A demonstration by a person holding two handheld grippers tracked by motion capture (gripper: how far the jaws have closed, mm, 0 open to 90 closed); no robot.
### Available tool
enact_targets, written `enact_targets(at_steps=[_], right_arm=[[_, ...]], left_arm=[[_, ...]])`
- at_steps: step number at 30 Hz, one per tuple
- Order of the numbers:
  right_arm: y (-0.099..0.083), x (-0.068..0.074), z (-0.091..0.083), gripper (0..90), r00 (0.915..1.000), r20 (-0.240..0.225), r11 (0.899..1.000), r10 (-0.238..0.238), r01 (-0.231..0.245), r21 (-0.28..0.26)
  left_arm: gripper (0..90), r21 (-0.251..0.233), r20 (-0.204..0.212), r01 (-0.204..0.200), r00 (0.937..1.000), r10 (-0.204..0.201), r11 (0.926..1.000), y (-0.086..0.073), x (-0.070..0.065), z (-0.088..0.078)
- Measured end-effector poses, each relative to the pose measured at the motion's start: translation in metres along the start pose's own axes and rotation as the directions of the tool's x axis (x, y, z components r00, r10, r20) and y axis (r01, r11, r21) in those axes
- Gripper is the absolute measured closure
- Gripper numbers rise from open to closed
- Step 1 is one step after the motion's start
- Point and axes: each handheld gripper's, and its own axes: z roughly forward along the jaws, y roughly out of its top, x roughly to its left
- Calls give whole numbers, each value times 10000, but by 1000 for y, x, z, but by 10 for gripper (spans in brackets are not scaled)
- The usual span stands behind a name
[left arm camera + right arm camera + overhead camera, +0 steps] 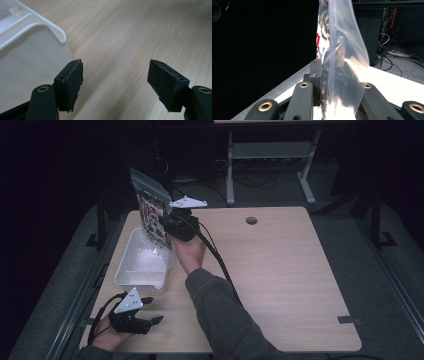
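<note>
We hold the bag (151, 210) clamped upright in the right gripper (176, 226), just above the tub (131, 270); the left gripper (152, 311) rests released beside the tub; next, we judge, lower and release the bag inside.

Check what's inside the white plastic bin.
The white rectangular plastic bin shows a pale, glary interior in the high view; no distinct item can be made out. Its far end is covered by the printed clear plastic bag held above it in the right claw.
</note>
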Motion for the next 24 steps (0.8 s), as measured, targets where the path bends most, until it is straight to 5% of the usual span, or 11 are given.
enact_targets(at_steps=[24], right_arm=[[-23,23,44,753,9973,729,9999,-35,25,133]], left_arm=[[278,82,87,-81,9999,80,9999,-1,0,2]])
